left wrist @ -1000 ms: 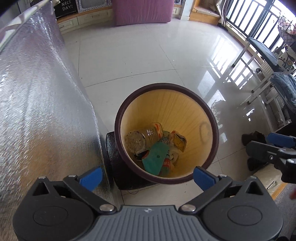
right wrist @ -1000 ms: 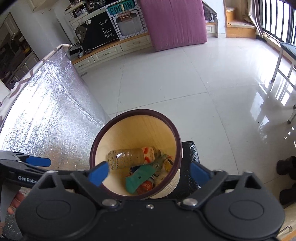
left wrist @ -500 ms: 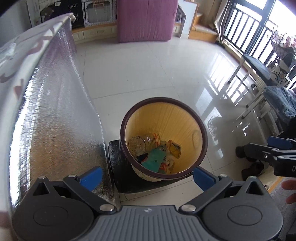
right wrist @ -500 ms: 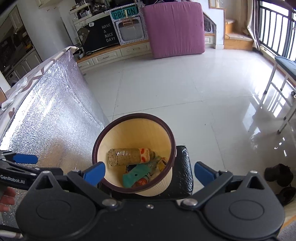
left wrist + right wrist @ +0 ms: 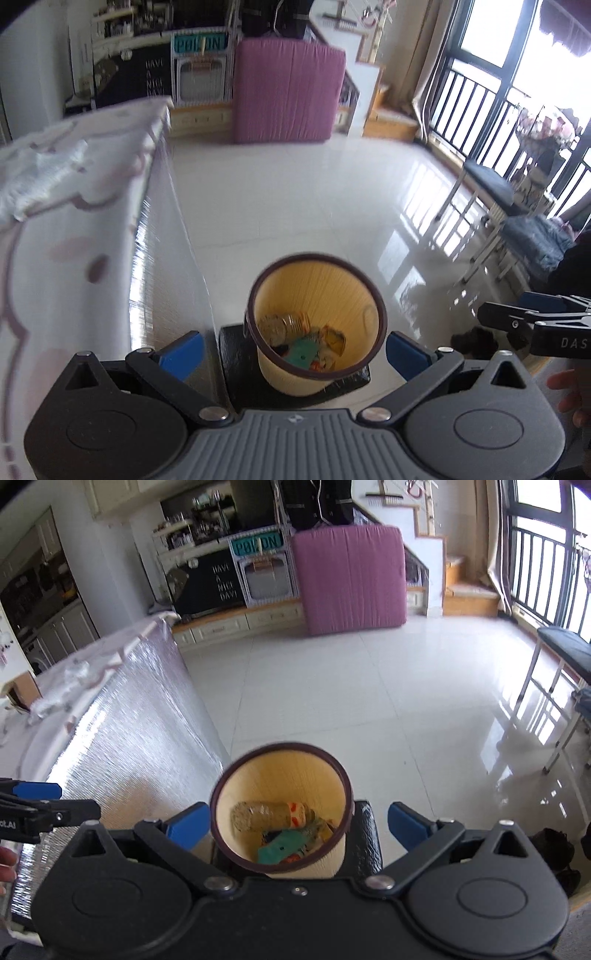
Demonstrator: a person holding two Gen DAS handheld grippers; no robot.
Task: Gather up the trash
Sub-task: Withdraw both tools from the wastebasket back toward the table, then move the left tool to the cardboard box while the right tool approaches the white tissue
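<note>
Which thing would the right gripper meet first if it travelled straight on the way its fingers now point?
Probably the trash bin: it sits between the open fingers of the right gripper, rim nearest. Past the rim, the plastic bottle lying inside would come next. Depth is hard to judge through the fisheye.

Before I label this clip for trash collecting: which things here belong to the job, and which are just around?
Job:
waste bin
plastic bottle inside it
teal wrapper inside it
left gripper, open
right gripper, open

Just around:
pink mattress
foil-sided table
black mat
</note>
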